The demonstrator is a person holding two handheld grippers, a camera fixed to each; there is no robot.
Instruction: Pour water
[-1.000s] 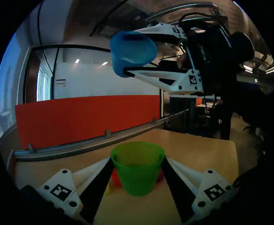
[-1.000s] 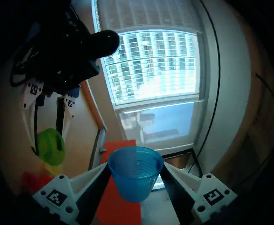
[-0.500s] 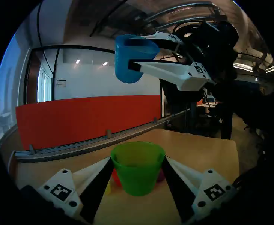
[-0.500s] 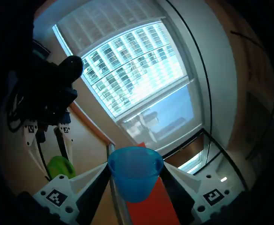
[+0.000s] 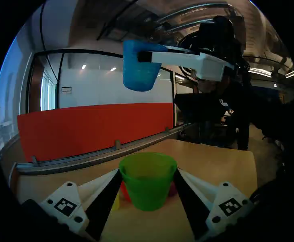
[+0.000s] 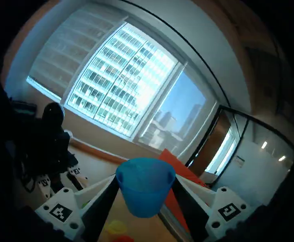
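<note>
Over the pale wooden bench [image 5: 215, 157]: two cups, one per pair of tongs.

6 o'clock in the left gripper view: left tongs [image 5: 148, 177] set narrow, both fingers pressing the sides of a green plastic cup [image 5: 148, 191], which is upright with its mouth up. Cannot tell whether it rests on the bench. 6 o'clock in the right gripper view: right tongs [image 6: 145, 182] clamped the same way on a blue plastic cup [image 6: 145, 195]. The left gripper view puts that blue cup at 12 o'clock, high above the green one and well apart from it, roughly upright, with a white finger [image 5: 187, 60] across its near side. Contents of either cup: cannot tell. A small yellow thing [image 5: 115, 201] and a small red thing [image 5: 125, 191] sit on the bench just behind the green cup. A red partition panel [image 5: 94, 125] runs from 9 o'clock along the bench's far edge.
</note>
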